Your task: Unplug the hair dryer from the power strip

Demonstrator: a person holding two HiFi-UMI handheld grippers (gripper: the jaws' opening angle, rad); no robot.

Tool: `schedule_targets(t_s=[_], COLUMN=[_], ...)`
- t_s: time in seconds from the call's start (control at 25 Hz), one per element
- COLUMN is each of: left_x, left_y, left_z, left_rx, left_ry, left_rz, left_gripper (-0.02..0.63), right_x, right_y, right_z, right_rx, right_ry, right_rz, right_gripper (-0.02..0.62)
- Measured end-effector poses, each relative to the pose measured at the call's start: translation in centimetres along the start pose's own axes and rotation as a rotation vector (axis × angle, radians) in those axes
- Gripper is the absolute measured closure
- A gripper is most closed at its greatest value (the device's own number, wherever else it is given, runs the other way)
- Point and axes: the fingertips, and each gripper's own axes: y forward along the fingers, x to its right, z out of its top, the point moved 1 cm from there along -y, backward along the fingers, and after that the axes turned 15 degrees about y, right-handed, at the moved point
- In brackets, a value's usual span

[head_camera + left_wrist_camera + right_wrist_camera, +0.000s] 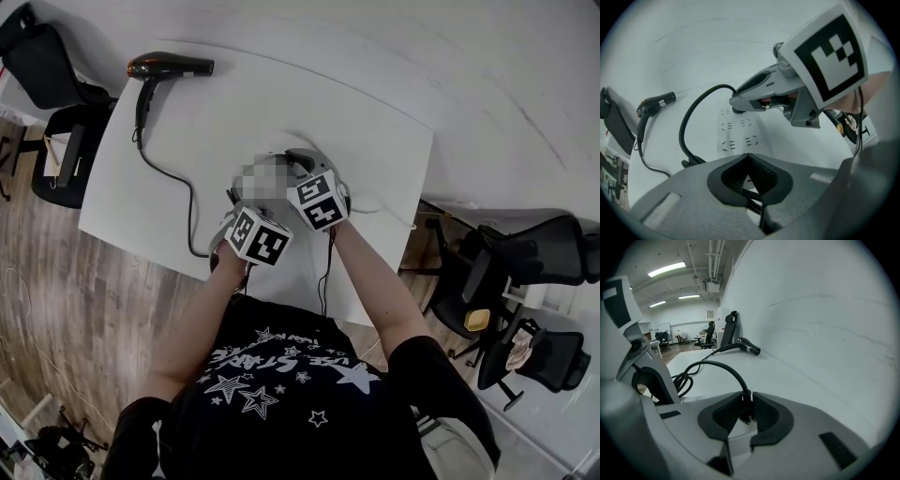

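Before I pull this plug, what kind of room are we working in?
Probably an open office or lab workspace. Black office chairs stand beside a white table on a wood floor. The right gripper view shows strip lights and bare ceiling pipes over a long open room.

Power strip [740, 136] — near end hidden behind left hand-held gripper [749, 157]; plug [746, 414] half-hidden in right hand-held gripper [747, 395].

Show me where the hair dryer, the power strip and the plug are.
hair dryer [173, 66], head view, on its barrel.
power strip [739, 132], left gripper view, on its white top face.
plug [746, 404], right gripper view, on its black body.
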Motion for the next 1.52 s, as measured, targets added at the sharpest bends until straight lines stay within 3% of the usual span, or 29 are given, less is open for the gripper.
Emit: schedule_targets(t_s=[0.2,0.4,0.56,0.84,1.24,1.52], left_x=[0.2,0.3,0.4,0.0,0.2,0.4], left_y=[0.1,0.2,0.3,0.1,0.1,0.1], left_z=[0.2,0.1,0.1,0.1,0.1,0.3], left_rx=[-0.028,-0.033,-0.042,-0.037,-0.048,-0.031], left_ry=[0.06,0.077,0.087,0.04,0.055,0.098], left_rz=[0.047,0.091,0.096,0.064,0.07,0.108], left_gripper=[0.598,0.6,0.598,0.599,0.598,0.598], right_x=[0.1,0.9,1.2,0.5,-0.3,1.1], right_y=[0.1,-0.1,-0.2,-0.2,-0.7,-0.4], right_z=[-0.2,-0.2,-0.4,0.1,0.0,-0.2], right_rx=[-0.005,0.027,0.019,-0.003,0.007,0.018], right_ry=[-0.021,0.134,0.185,0.089,-0.038,0.16], right_rz=[0.009,0.117,0.157,0.067,-0.004,0.098], right_gripper=[0.52,0.515,0.514,0.522,0.523,0.52])
